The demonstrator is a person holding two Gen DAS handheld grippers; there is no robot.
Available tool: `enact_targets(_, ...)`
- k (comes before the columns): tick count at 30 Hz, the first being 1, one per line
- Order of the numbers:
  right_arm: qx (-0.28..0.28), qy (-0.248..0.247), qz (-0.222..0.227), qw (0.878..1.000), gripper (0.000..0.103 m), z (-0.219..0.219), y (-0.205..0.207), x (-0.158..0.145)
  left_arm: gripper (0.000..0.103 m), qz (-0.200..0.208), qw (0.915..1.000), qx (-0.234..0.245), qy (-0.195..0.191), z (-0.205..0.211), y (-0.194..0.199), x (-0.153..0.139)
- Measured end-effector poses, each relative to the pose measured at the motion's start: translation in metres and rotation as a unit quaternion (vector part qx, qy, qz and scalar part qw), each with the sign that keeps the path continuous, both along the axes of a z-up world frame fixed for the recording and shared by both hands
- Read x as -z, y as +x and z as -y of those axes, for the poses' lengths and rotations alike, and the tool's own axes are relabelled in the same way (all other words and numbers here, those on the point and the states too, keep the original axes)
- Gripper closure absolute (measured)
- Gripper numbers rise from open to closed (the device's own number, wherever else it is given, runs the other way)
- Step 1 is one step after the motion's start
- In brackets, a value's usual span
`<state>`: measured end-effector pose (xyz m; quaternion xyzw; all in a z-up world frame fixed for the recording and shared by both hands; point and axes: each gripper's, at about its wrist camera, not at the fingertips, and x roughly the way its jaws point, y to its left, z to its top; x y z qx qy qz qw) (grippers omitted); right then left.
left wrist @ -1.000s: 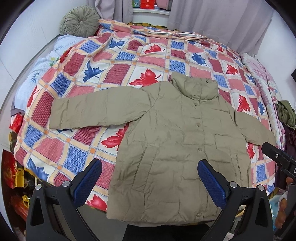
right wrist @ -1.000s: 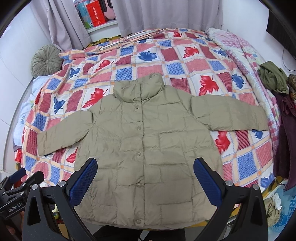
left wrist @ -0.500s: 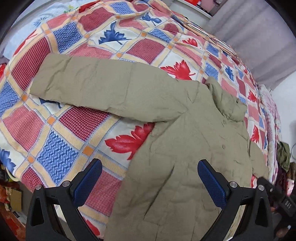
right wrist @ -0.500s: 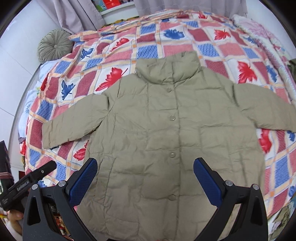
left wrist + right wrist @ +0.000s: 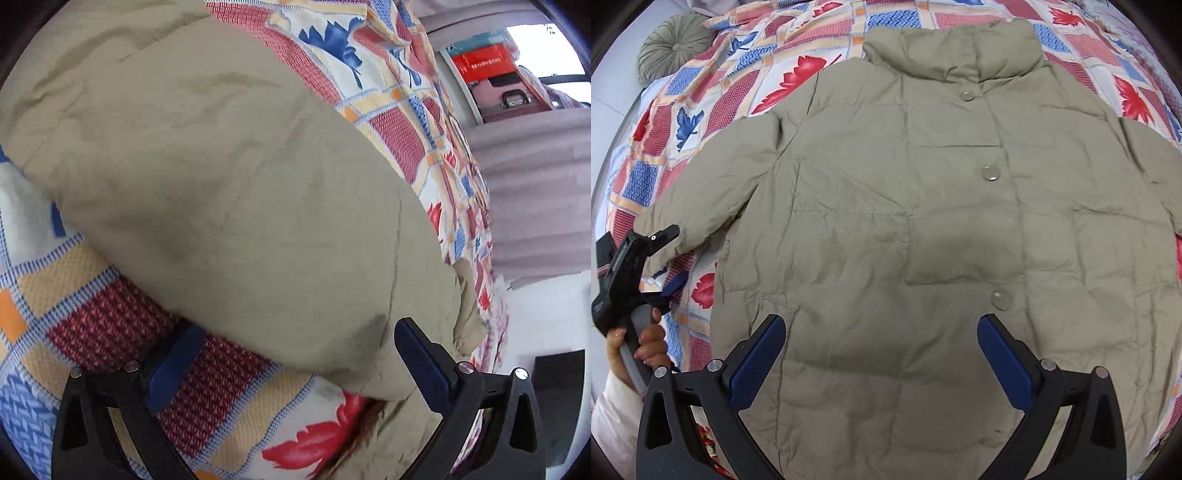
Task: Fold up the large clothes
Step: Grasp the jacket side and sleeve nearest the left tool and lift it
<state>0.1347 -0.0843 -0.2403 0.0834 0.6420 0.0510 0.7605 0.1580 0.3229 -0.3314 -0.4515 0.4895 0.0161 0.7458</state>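
An olive-green puffer jacket (image 5: 923,206) lies flat and buttoned on the bed, collar at the far side, sleeves spread out. My right gripper (image 5: 882,354) is open and hovers over the jacket's lower front. My left gripper (image 5: 295,365) is open and low over the bed at the underside edge of the jacket's left sleeve (image 5: 221,184), its jaws either side of that edge. In the right wrist view the left gripper (image 5: 665,258) shows at the sleeve's cuff end, held by a hand.
The patchwork quilt (image 5: 713,110) with red and blue leaves covers the bed. A round green cushion (image 5: 672,44) lies at the far left. Grey curtains (image 5: 535,184) and a windowsill with a red box (image 5: 484,62) stand behind the bed.
My left gripper has dropped down close to the left sleeve. My right gripper has moved lower over the jacket's front. Both stay open.
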Motion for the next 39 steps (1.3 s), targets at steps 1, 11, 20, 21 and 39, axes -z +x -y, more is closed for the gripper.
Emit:
enact_targets(1, -0.003, -0.002, -0.005, 1.0, 0.0, -0.004, 0.003, 0.003, 0.0, 0.005, 1.0, -0.003, 0.005, -0.004, 0.004, -0.002)
enact_targets(11, -0.049, 0.059, 0.034, 0.996, 0.0, -0.048, 0.046, 0.004, 0.043, -0.005, 0.9946, -0.05, 0.091, -0.058, 0.059, -0.01)
enact_targets(20, 0.01, 0.102, 0.05, 0.994, 0.068, -0.074, 0.105, 0.012, 0.094, 0.056, 0.9877, -0.004, 0.146, -0.059, 0.055, -0.066)
enact_targets(21, 0.011, 0.115, 0.048, 0.992, 0.084, -0.077, 0.109, 0.016, 0.094, 0.065, 0.9849, 0.004, 0.161, -0.055, 0.052, -0.077)
enact_targets(39, -0.01, 0.241, 0.001, 0.97, 0.089, -0.101, 0.098, 0.065, 0.094, 0.249, 0.913, 0.256, 0.197, 0.195, 0.063, -0.225)
